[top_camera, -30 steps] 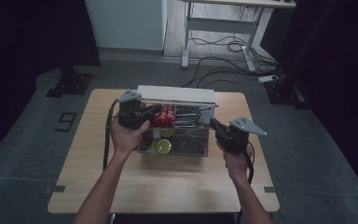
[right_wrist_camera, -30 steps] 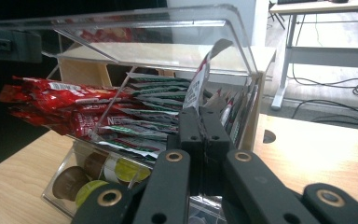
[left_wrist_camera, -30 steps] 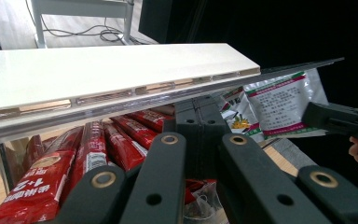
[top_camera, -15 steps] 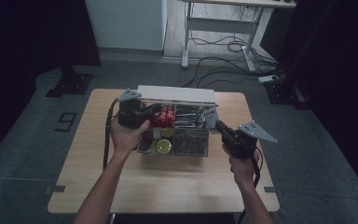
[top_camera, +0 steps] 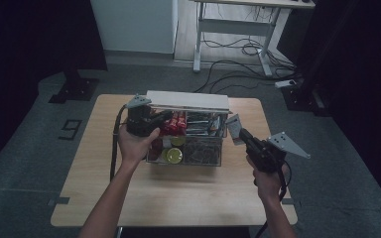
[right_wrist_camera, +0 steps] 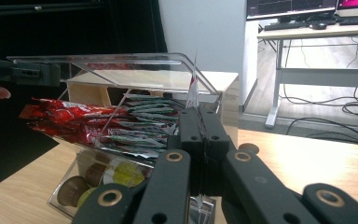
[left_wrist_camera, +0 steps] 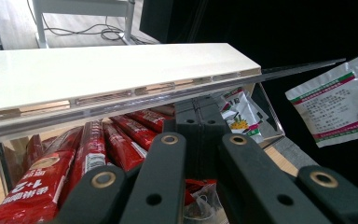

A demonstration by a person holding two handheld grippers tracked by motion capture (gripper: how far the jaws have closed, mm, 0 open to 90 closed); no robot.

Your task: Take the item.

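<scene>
Sachet: I have a white sachet [top_camera: 233, 128] with green and red bands pinched edge-on between the closed jaws of my right gripper [top_camera: 243, 134]; in the high view it hangs just off the right end of the clear organiser box [top_camera: 198, 157], apart from its wall.
Sachet from the left gripper view: it [left_wrist_camera: 334, 103] sits at the right against the dark background, its printed face toward that camera, with the right gripper's black tip on its right edge.
Right gripper: jaws pressed together on the sachet [right_wrist_camera: 192, 88], whose thin edge stands up above the tips [right_wrist_camera: 199, 122]; the hand is over the right part of the table [top_camera: 129, 203], near the box.
Left gripper: jaws [top_camera: 155, 120] fully closed at the left end of the box; I cannot tell what, if anything, is between them.
Lid: the clear lid [left_wrist_camera: 279, 69] is raised and tilted, below the white slab [top_camera: 187, 100] along the far side of the box.
Box contents: red stick packs [left_wrist_camera: 91, 151] on the left, more green-and-white sachets [right_wrist_camera: 147, 122] in the middle, round capsules [top_camera: 174, 155] in the near compartment.
Table: light wood, with the box at its far middle.
</scene>
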